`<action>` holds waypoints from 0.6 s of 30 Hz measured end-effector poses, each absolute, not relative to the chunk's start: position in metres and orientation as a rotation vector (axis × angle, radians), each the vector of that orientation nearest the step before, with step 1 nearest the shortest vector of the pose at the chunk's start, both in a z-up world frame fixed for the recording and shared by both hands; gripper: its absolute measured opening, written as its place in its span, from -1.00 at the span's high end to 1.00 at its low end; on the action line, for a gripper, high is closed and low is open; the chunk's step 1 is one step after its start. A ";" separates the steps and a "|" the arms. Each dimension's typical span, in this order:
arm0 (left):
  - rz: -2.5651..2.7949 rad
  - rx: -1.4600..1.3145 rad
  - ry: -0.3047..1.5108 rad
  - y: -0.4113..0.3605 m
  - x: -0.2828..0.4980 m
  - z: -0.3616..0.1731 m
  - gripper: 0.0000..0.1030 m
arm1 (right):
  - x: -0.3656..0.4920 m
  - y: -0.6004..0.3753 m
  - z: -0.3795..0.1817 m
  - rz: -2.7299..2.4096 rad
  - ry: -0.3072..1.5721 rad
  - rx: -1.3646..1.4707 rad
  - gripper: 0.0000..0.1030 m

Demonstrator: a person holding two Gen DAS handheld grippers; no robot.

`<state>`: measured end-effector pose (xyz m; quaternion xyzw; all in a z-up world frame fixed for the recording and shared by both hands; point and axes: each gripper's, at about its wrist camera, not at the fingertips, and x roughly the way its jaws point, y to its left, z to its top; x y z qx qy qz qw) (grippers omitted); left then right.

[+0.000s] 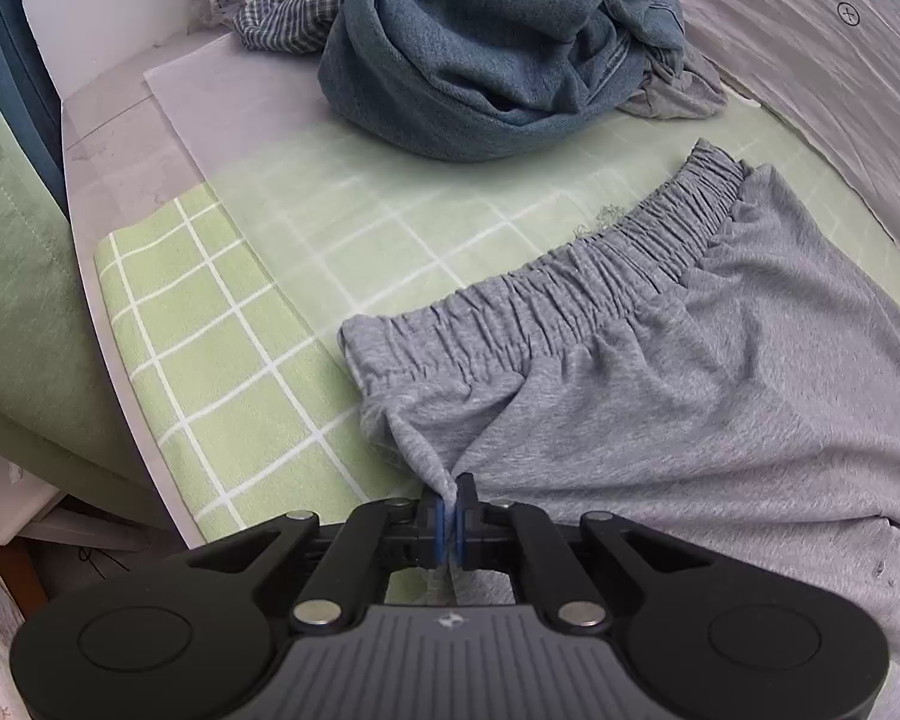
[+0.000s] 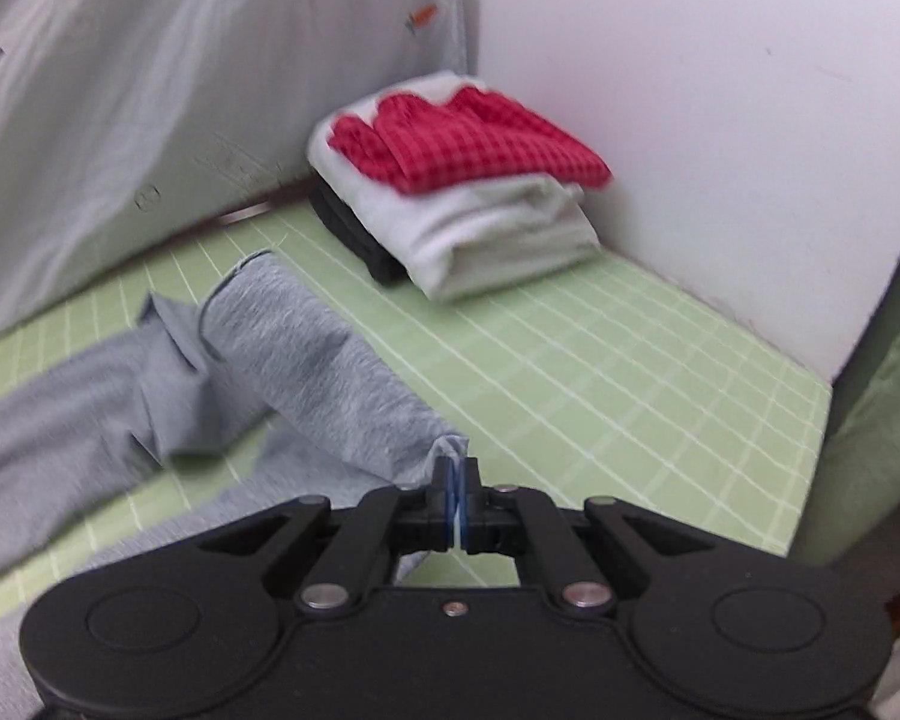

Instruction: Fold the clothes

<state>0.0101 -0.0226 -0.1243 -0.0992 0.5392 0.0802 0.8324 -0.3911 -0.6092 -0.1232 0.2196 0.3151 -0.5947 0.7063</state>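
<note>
On the green checked mat (image 1: 210, 324), the grey trousers (image 1: 720, 372) are lying stretched; the left gripper (image 1: 449, 501) is pinching the fabric below the waistband (image 1: 570, 294), the right gripper (image 2: 456, 480) is clamping a leg end (image 2: 390, 420), probably lifting it to fold.

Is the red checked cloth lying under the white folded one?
No, the red checked cloth lies on top of the white folded cloth.
</note>
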 end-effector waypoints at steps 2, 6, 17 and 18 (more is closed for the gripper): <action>0.182 -0.207 1.119 -0.017 0.014 -0.118 0.94 | -0.409 -0.604 -0.136 -1.359 0.724 0.546 0.97; 0.246 -0.142 1.068 -0.003 0.025 -0.105 0.95 | -0.426 -0.595 -0.150 -1.356 0.771 0.603 0.97; 0.212 -0.083 1.075 -0.023 0.010 -0.095 0.51 | -0.394 -0.566 -0.143 -1.162 0.850 0.355 0.21; 0.212 -0.089 1.073 -0.024 0.006 -0.094 0.51 | -0.390 -0.566 -0.142 -1.128 0.852 0.322 0.18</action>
